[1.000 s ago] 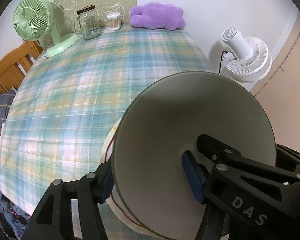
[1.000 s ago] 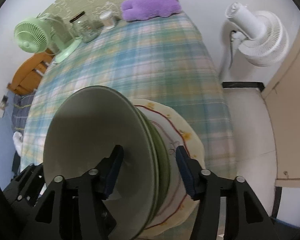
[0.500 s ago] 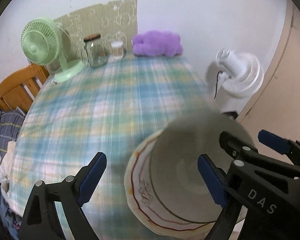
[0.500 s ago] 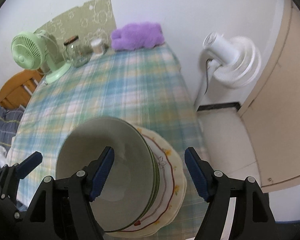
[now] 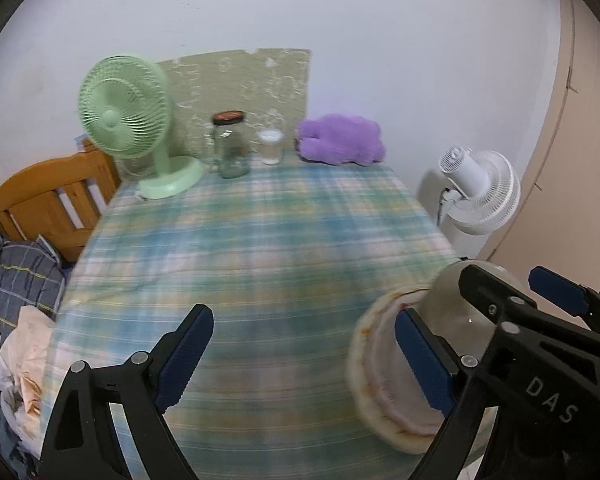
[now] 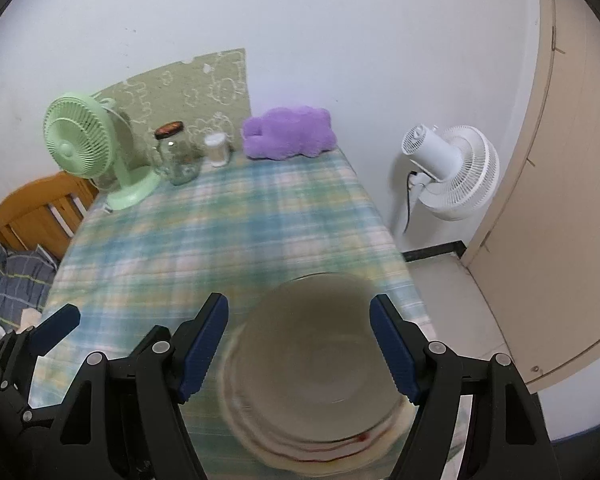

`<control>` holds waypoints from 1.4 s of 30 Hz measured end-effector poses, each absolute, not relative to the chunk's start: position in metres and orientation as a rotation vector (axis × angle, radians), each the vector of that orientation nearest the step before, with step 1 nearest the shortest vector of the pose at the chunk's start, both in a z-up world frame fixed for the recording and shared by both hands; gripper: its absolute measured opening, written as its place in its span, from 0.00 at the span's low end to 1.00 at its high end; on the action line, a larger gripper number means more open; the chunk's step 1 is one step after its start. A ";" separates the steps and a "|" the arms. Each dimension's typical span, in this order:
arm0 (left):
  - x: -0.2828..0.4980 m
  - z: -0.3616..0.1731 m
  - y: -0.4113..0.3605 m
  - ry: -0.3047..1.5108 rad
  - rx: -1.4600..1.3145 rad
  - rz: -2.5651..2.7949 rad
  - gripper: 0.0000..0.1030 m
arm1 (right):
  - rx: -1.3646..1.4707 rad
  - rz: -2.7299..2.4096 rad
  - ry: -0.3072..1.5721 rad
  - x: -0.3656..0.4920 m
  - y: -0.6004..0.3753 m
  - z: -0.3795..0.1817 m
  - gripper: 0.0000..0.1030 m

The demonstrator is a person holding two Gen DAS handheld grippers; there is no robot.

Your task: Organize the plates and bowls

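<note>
Plaid-covered desk (image 5: 260, 248) against a white wall, both views motion-blurred. Stack sits at the near right corner of the desk: grey-green bowl (image 6: 320, 344) nested on top of a cream plate (image 6: 300, 446) with a red line round its rim; there may be another dish between them, blur hides it. Likely ceramic, so stiff, glazed-slick, breakable, and heavy enough as a stack that I'd lift pieces by the rim, one pad inside and one outside, not by the curved wall. Right gripper (image 6: 300, 348) hangs above the bowl, jaws just opened wide, pads clear of it either side, holding nothing. Left gripper (image 5: 308, 364) also just opened wide and empty; its right finger overlaps the stack in view, but I can't see contact. Edge risk: the stack sits close to the right desk edge, bare floor and a white fan (image 6: 452, 172) below, so any nudge should go inward. Plenty of open cloth to the left and ahead. Back edge is crowded: green fan (image 5: 128, 120), glass jar (image 5: 232, 146), small white container (image 5: 271, 146), purple plush (image 5: 340, 140). Wooden chair (image 5: 48, 204) and piled clothes sit off the left side.
</note>
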State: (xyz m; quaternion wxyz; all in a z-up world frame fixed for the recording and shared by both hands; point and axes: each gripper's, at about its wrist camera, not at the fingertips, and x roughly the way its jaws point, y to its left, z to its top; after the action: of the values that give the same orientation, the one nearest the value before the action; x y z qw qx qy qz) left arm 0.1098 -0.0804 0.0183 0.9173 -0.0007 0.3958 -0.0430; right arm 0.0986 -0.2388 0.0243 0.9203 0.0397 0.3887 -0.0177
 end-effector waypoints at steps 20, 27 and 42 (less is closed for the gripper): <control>0.033 -0.012 0.052 0.718 0.015 0.039 0.95 | 0.085 -0.017 0.746 0.038 -0.130 -0.025 0.74; -0.003 -0.017 0.048 0.684 0.024 0.041 0.97 | 0.065 0.002 0.685 0.004 -0.124 -0.029 0.74; -0.043 -0.012 0.045 0.622 -0.011 0.081 0.98 | 0.040 0.041 0.620 -0.041 -0.129 -0.028 0.79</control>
State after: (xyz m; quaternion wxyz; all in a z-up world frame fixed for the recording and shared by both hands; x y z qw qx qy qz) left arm -0.0426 0.0446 -0.0123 0.9512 -0.0056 0.3058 0.0400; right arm -0.0411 -0.1286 -0.0281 0.9519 0.0198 0.3050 0.0200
